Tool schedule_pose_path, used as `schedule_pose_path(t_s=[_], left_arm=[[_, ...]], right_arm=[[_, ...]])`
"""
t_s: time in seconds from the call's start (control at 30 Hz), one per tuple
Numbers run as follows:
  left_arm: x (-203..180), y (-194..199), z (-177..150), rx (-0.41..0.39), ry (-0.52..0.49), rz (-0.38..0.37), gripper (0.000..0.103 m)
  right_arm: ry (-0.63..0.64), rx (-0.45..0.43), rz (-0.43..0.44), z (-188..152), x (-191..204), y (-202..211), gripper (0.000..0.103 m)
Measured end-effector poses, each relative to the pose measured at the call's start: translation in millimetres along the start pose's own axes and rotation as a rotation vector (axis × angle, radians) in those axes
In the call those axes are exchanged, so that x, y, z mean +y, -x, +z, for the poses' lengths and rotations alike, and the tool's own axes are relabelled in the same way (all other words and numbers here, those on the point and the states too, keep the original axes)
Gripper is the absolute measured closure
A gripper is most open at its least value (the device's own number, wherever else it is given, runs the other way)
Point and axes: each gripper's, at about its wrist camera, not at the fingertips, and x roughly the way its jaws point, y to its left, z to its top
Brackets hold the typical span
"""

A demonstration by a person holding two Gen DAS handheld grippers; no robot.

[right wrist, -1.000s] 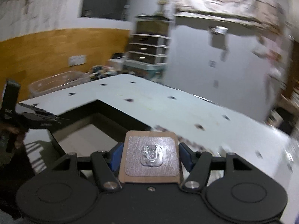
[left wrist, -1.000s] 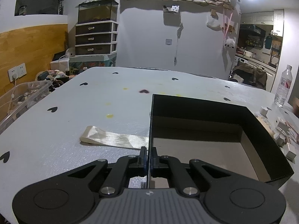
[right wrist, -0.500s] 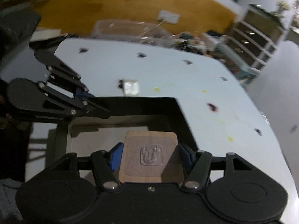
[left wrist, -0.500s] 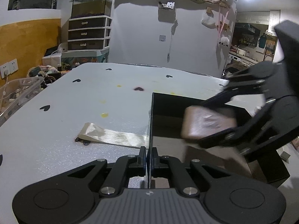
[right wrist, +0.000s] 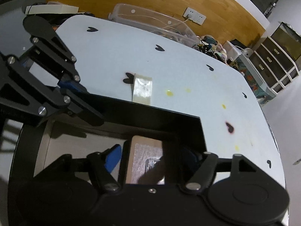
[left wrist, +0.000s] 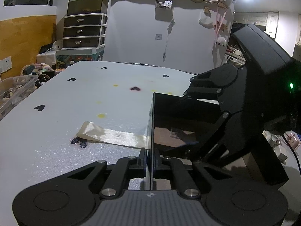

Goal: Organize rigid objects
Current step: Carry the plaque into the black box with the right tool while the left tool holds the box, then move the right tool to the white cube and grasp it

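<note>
Steadying box on table: thin black wall, light and stiff by look, so you pinch at rim only. Your left gripper sits clamped on near wall edge. Tile, flat, rigid, probably slick-faced, lies low inside box; take it by side edges. Your right gripper stands spread, fingers clear of tile.

My right gripper hangs over the black box, and its shadow covers part of the wooden tile lying below. I cannot tell whether the tile touches my fingers. In the left wrist view, the right gripper's body hides the box's far side.
</note>
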Motion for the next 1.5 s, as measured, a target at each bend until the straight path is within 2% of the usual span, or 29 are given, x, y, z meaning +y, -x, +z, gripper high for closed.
schedule_pose_path(t_s=[0.3,0.53,0.83,1.1,1.33,1.5], left_arm=[[-1.7,1.1,1.7,0.011,0.007,0.011,0.097],[-3.6,0.2,5.0,0.020,0.019,0.026,0.098],[-6.3,1.2,4.1,0.013,0.039,0.049,0.098],[-9.4,1.2,5.6,0.008,0.047,0.069,0.099],[-11.1,1.4,5.3,0.003,0.053,0.080,0.098],[-11.4,2.0,4.6,-0.002,0.058,0.084,0.098]], right_arm=[[-0.103,-0.064,-0.003,2.1,-10.3,36.1,0.022],[-0.306,-0.137,-0.053,-12.5,-15.6,90.1,0.014],[-0.555,-0.215,-0.183,-60.2,0.6,155.1,0.000],[-0.824,-0.230,-0.354,-119.4,25.0,178.5,0.000],[-0.991,-0.191,-0.540,-164.5,48.7,184.9,0.000],[-1.100,-0.131,-0.613,-193.3,53.6,183.9,0.000]])
